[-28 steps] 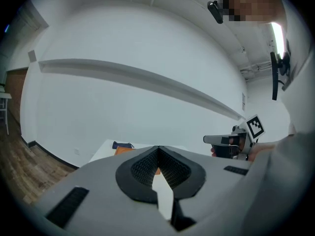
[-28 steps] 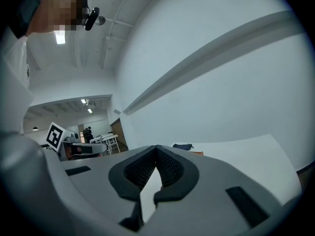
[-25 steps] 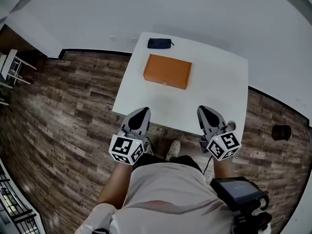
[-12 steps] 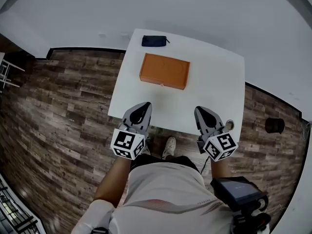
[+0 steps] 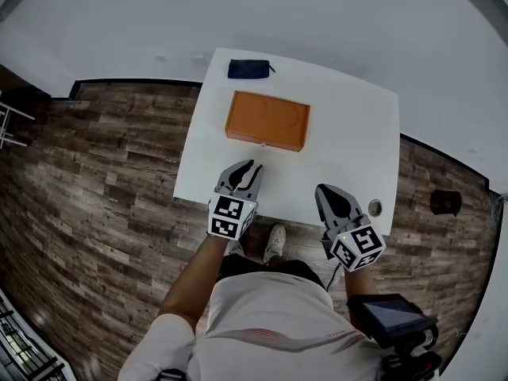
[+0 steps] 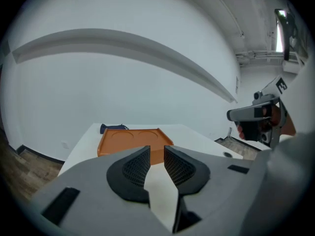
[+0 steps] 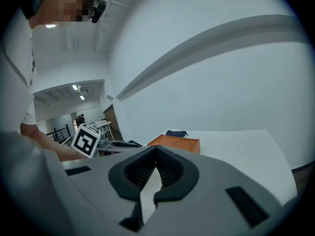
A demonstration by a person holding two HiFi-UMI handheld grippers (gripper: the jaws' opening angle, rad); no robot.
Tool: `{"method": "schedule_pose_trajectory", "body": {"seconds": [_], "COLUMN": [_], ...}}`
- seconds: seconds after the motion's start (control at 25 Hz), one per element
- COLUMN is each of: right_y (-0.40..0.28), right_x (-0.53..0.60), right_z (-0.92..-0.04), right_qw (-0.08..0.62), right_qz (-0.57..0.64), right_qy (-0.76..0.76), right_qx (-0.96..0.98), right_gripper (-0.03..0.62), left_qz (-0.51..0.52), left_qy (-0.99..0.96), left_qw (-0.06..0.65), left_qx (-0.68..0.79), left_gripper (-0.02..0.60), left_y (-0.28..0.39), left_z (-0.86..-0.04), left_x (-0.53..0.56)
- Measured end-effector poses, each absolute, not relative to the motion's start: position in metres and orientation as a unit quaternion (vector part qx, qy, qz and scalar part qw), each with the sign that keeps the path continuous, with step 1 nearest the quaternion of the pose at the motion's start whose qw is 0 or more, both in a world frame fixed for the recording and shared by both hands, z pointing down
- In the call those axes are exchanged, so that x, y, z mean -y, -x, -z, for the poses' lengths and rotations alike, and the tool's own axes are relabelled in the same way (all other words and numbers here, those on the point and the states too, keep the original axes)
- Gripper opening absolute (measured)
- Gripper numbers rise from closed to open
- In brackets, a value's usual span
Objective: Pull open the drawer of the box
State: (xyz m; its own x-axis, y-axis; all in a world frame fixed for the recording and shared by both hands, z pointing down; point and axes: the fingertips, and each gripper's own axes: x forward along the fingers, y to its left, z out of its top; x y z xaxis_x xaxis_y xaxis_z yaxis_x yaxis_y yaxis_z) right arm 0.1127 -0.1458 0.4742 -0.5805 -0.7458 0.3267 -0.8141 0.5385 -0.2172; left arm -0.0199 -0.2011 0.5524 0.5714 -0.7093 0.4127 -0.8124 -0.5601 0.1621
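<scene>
A flat orange box point(image 5: 267, 120) lies on the white table point(image 5: 349, 141), its near side carrying a small pull; the drawer looks closed. My left gripper point(image 5: 248, 167) hovers over the table's near part, a short way in front of the box. Its jaws are opening, with a narrow gap and nothing between them. In the left gripper view the box point(image 6: 130, 139) sits straight ahead of the left gripper point(image 6: 156, 149). My right gripper point(image 5: 325, 190) hangs at the table's near edge, shut and empty. The right gripper view shows its tips point(image 7: 156, 150) meeting, with the box point(image 7: 174, 142) beyond.
A dark blue pouch point(image 5: 248, 69) lies at the table's far edge behind the box. A small round fitting point(image 5: 375, 208) sits at the near right corner. Wood flooring surrounds the table; a white wall runs behind it. A dark object point(image 5: 446, 202) stands on the floor at right.
My left gripper has moved forward and rightward from the table's near edge out over the tabletop toward the box, and its jaws have parted. The right gripper has hardly moved.
</scene>
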Motion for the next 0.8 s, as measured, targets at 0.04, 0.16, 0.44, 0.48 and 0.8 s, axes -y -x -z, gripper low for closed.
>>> {"method": "schedule_pose_trajectory", "body": {"seconds": [0.04, 0.16, 0.44, 0.48, 0.8], "right_y": [-0.115, -0.121, -0.133, -0.134, -0.140], "right_x": [0.146, 0.152, 0.146, 0.145, 0.137], "right_z": [-0.477, -0.485, -0.503, -0.505, -0.519], "right_qw": [0.100, 0.112, 0.130, 0.132, 0.136], "right_qz": [-0.178, -0.181, -0.198, -0.201, -0.218], "right_qy": [-0.449, -0.446, -0.447, -0.447, -0.448], "right_qx": [0.870, 0.869, 0.862, 0.862, 0.856], "right_gripper": [0.003, 0.003, 0.003, 0.003, 0.003], "left_qz": [-0.159, -0.193, -0.240, -0.243, -0.234], "left_qy": [-0.868, -0.856, -0.825, -0.822, -0.797], "left_qw": [0.172, 0.177, 0.218, 0.221, 0.262], "left_qx": [0.438, 0.446, 0.462, 0.466, 0.491], "left_gripper": [0.085, 0.131, 0.181, 0.181, 0.179], "left_y": [0.016, 0.009, 0.000, -0.001, -0.004], "left_z": [-0.562, -0.599, -0.666, -0.669, -0.680], "left_x": [0.208, 0.237, 0.269, 0.272, 0.281]}}
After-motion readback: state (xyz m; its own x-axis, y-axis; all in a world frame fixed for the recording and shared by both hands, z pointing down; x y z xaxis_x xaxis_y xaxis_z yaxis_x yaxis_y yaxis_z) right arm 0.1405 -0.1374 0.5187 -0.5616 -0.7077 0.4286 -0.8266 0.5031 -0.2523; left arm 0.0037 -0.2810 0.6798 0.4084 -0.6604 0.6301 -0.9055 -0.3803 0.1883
